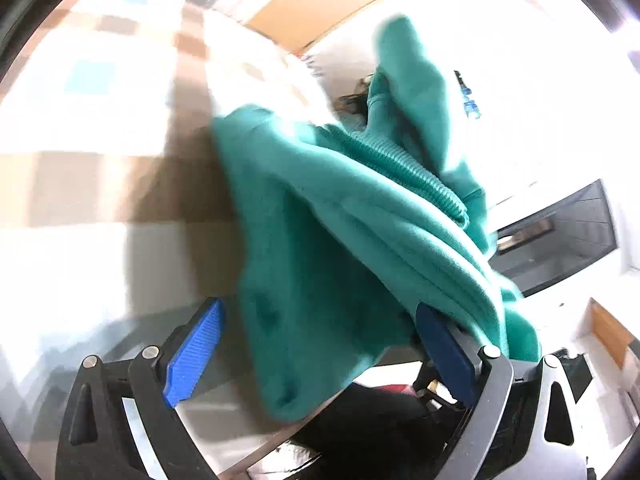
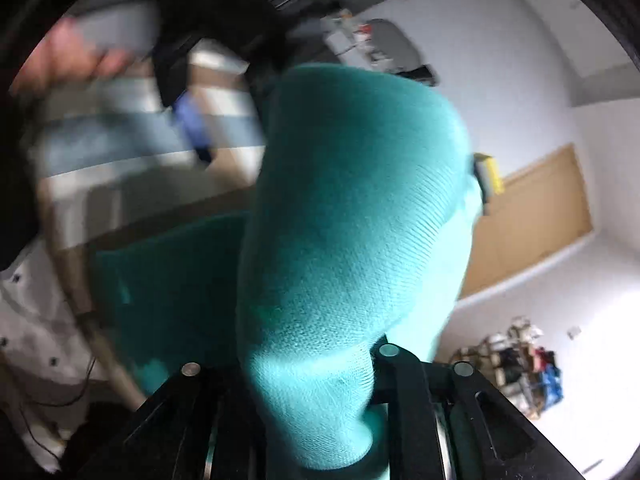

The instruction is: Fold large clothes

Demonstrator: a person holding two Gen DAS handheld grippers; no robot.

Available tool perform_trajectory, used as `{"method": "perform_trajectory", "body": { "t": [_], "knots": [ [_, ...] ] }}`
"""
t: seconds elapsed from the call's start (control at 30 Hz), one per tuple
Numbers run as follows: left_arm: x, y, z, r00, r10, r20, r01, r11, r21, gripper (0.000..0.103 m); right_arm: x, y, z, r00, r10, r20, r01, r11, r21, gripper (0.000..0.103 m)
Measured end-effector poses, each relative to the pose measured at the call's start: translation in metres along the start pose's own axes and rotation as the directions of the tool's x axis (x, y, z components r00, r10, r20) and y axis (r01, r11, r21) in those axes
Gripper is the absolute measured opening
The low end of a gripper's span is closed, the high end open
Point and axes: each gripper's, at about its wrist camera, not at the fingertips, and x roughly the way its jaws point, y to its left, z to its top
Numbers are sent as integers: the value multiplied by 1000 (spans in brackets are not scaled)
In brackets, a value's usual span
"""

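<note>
Left tool (image 1: 316, 344) spread; teal sweater (image 1: 352, 216) draped — bunched.

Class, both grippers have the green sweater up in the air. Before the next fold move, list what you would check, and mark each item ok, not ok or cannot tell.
1. Left gripper gripping the sweater: not ok; the blue fingers stand wide apart and the cloth only drapes over one.
2. Right gripper gripping: cannot tell; cloth bunches over it and hides its fingers.
3. Sweater spread flat: not ok; it hangs crumpled.
4. Ribbed hem located: ok.
5. Surface below free: cannot tell.
</note>
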Motion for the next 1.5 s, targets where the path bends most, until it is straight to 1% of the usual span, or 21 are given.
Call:
{"method": "perform_trajectory", "body": {
  "t": [0.07, 0.17, 0.27, 0.37, 0.47, 0.5, 0.57, 0.6, 0.8, 0.87, 0.9, 0.97, 1.0, 1.07, 1.1, 1.17, 1.23, 1.33, 1.37, 1.43, 1.5],
  "knots": [
    [4, 12, -6, 997, 56, -54, -57, 998, -27, 93, 5, 13, 2, 999, 33, -19, -32, 999, 22, 29],
    [9, 18, -9, 995, 54, -88, -60, 996, -65, 93, 11, 9, 5, 993, 108, -51, -101, 987, 122, 39],
    [13, 14, -5, 996, 28, -88, -34, 997, -73, 93, 7, -3, 2, 975, 218, -53, -201, 955, 218, 57],
    [21, 0, 5, 995, 44, -94, -49, 998, -48, 93, 0, -19, -4, 950, 313, -17, -293, 905, 309, 63],
    [25, -12, 23, 989, 97, -111, -99, 995, -10, 93, 0, -51, -21, 877, 464, 126, -465, 750, 471, 66],
    [27, -16, 27, 988, 110, -112, -110, 994, 7, 93, 2, -68, -33, 834, 512, 204, -532, 651, 542, 66],
    [32, -34, 46, 978, 165, -125, -156, 985, 76, 94, 7, -88, -47, 774, 552, 311, -607, 507, 611, 66],
    [35, -41, 53, 973, 190, -128, -178, 979, 101, 94, 13, -100, -59, 726, 569, 385, -655, 403, 640, 66],
    [40, -54, 76, 942, 312, -121, -274, 927, 258, 93, 46, -129, -101, 535, 556, 636, -771, 13, 637, 59],
    [39, -63, 85, 937, 342, -75, -302, 897, 324, 93, 55, -129, -111, 481, 546, 686, -784, -84, 616, 51],
    [39, -70, 87, 937, 347, -49, -307, 880, 362, 93, 60, -128, -117, 467, 531, 707, -782, -126, 611, 48],
    [38, -82, 86, 939, 344, 5, -312, 845, 433, 93, 72, -124, -130, 447, 512, 734, -767, -203, 609, 29],
    [41, -85, 87, 941, 338, 27, -312, 833, 457, 93, 74, -120, -136, 446, 506, 738, -758, -224, 612, 23],
    [37, -104, 78, 956, 268, 116, -289, 809, 511, 93, 66, -106, -158, 420, 484, 768, -747, -296, 595, 5],
    [42, -103, 78, 963, 230, 137, -268, 807, 526, 93, 70, -102, -166, 398, 469, 788, -740, -344, 579, 2],
    [36, -106, 80, 978, 127, 165, -198, 810, 551, 94, 65, -97, -173, 392, 456, 799, -731, -373, 571, 0],
    [51, -92, 87, 978, 131, 163, -200, 809, 553, 94, 65, -92, -173, 399, 469, 788, -726, -363, 584, 0],
    [71, -41, 93, 969, 235, 79, -245, 859, 449, 94, 70, -85, -154, 412, 546, 729, -692, -333, 640, 0],
    [73, -14, 92, 966, 255, 35, -249, 891, 379, 94, 73, -79, -149, 421, 580, 697, -668, -322, 671, 0],
    [65, 23, 91, 954, 299, 1, -290, 925, 246, 94, 77, -70, -142, 432, 628, 647, -630, -304, 715, 0],
    [45, 48, 88, 967, 254, -2, -252, 960, 125, 94, 84, -61, -138, 463, 688, 560, -565, -258, 784, 0]
  ]
}}
